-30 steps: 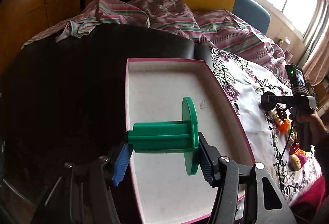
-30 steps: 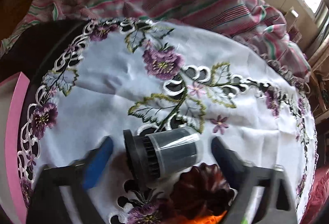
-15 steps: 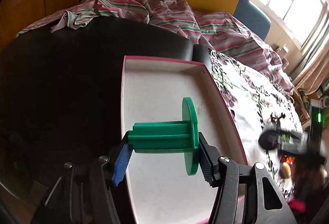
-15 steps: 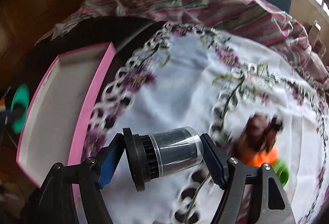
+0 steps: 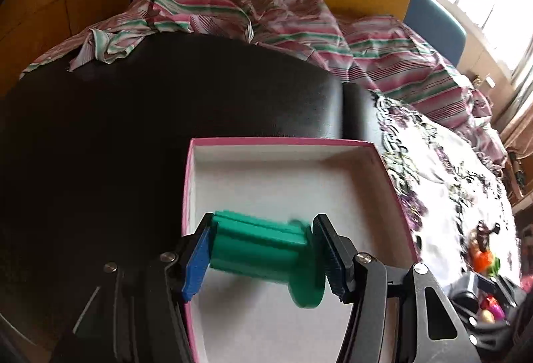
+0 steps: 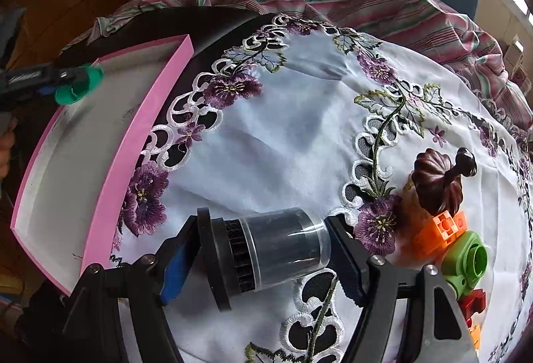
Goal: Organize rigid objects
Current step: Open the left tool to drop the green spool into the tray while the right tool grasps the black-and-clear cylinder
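two things are in my grip at once, one per gripper, so both can go into the pink tray (image 6: 110, 163) without a second trip. my left gripper (image 5: 263, 258) is clamped end to end on the green spool (image 5: 266, 249), one pad on the bare end of the barrel and the other flat against its round flange; held lengthwise like that it cannot roll out between the pads. it hangs over the near left part of the tray's white floor, just inside the left wall, and i cannot tell whether it touches the floor yet. the tray itself sits on the dark table (image 5: 133, 136), its right wall running along the edge of the embroidered cloth (image 6: 299, 136).

my right gripper (image 6: 263, 258) is pinching the black filter canister (image 6: 266, 253) the same way, one pad on its black cap and the other on the clear end, lying crosswise over the near part of the cloth, right of the tray. i judge it waits there so the two grippers do not crowd each other above the tray.

several pieces are left at the cloth's right edge: a dark brown fluted piece (image 6: 436, 183), an orange block (image 6: 439, 231) touching it, a light green fitting (image 6: 466, 263) and a small red part (image 6: 473, 301). they lie bunched together, so i would take them from the outside in.
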Motion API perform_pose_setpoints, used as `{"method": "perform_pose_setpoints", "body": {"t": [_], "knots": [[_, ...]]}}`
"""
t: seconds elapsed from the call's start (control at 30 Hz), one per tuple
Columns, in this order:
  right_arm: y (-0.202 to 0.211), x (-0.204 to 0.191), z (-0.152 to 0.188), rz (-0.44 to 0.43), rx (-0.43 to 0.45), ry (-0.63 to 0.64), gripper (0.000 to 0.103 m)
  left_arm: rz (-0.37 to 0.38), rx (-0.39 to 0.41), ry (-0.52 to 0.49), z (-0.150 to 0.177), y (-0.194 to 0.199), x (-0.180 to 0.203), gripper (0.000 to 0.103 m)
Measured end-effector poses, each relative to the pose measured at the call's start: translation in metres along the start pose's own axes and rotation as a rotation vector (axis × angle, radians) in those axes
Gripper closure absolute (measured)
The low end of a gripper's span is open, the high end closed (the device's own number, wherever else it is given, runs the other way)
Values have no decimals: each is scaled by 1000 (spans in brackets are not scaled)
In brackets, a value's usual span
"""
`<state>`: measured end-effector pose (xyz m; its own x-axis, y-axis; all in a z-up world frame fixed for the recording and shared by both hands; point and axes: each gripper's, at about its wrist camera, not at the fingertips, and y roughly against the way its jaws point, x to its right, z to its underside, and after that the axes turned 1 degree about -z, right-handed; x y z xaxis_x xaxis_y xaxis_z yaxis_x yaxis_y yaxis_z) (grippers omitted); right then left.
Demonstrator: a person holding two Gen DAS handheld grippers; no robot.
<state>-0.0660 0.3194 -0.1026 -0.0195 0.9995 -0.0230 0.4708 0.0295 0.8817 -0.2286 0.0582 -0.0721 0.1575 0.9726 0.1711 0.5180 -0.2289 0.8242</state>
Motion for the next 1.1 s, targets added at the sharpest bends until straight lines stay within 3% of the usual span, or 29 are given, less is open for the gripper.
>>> {"method": "perform_pose_setpoints", "body": {"t": [0.3,0.37,0.77,0.93,1.1], "knots": [[-3,-1,0,2,-4,11,28,-66,35,-67,-7,-11,9,41],[-3,0,0,-4,-7,3,29,-68,44,-54,-5,-6,6,30],[-5,1,0,-8,-12,-14,29,-89,80,-12,54,46,-7,29],[-4,-1,1,8,-11,-4,29,-23,56,-5,75,64,-1,42],[-4,-1,1,18,-12,-6,29,-8,-15,-4,70,37,7,53]]}}
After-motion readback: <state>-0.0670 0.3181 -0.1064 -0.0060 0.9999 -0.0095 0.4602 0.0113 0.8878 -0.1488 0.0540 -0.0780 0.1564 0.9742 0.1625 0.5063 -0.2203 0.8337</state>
